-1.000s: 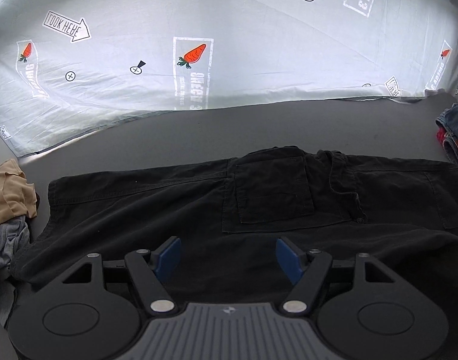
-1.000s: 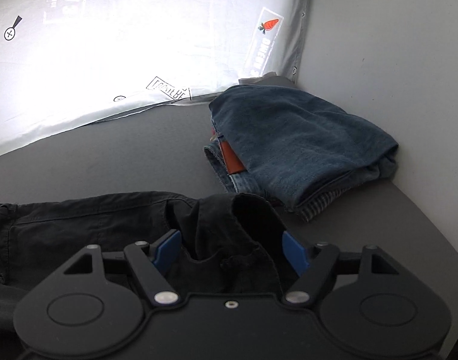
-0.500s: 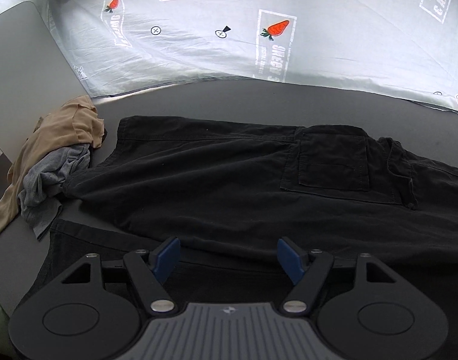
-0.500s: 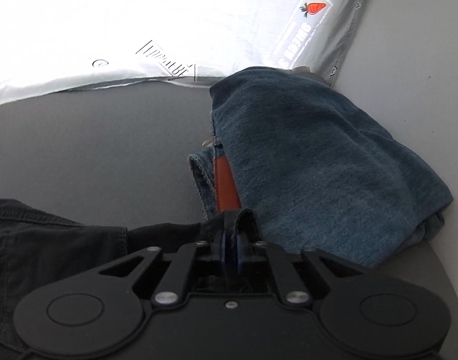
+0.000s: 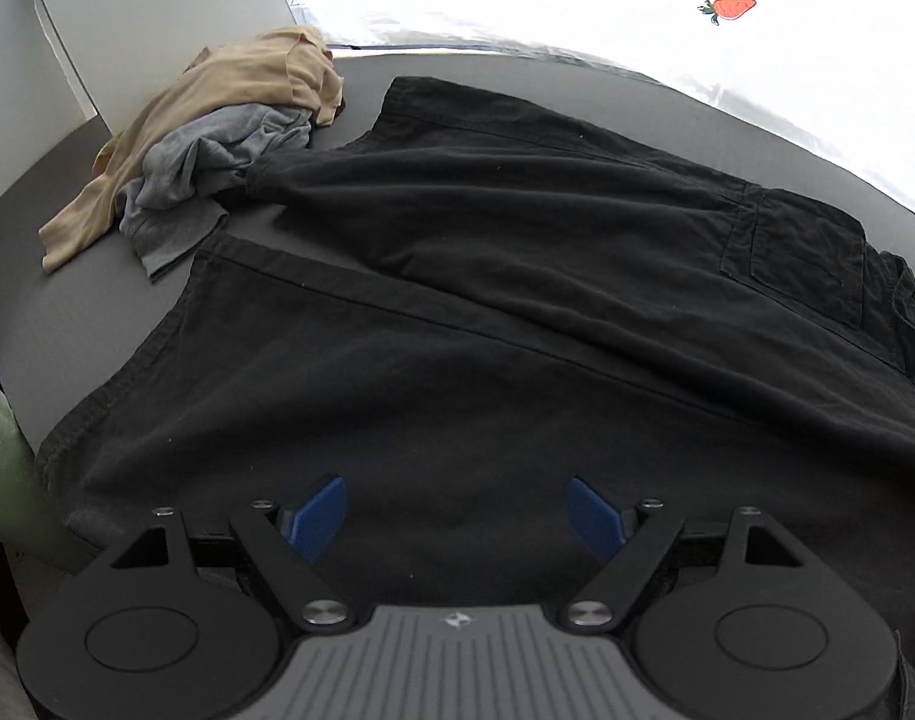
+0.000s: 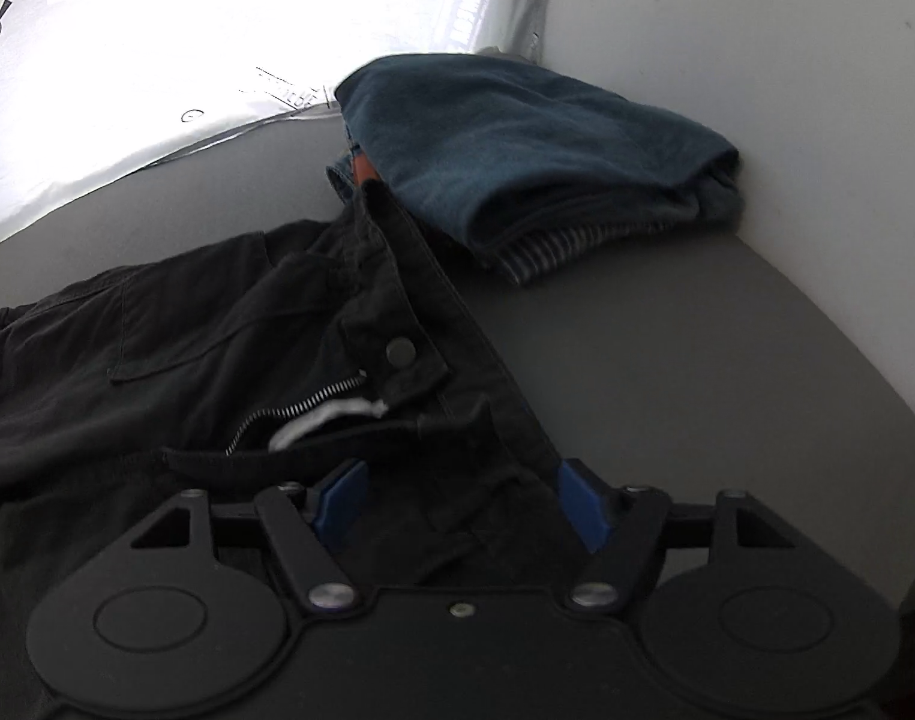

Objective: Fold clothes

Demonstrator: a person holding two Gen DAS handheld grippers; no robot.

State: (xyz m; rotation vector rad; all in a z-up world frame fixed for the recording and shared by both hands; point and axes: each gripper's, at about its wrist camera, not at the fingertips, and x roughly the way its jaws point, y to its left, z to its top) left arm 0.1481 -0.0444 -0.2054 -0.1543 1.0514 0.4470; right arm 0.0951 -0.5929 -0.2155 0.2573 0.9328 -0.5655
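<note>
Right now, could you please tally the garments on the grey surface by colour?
Black: 1, the trousers
Tan: 1, the crumpled top
Grey: 1, the crumpled garment
Blue: 1, the folded denim
Striped: 1, the folded piece beneath the denim
Total: 5

Black trousers (image 5: 517, 252) lay spread flat across the grey table (image 5: 67, 312), legs side by side, cargo pocket up; the waistband showed an open zip and unfastened button.

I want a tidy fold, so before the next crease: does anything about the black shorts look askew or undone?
Yes. The black shorts lie with the fly unzipped and the waistband flopped open, its end resting against the folded denim stack. In the left wrist view the far leg's hem touches the crumpled grey shirt.
</note>
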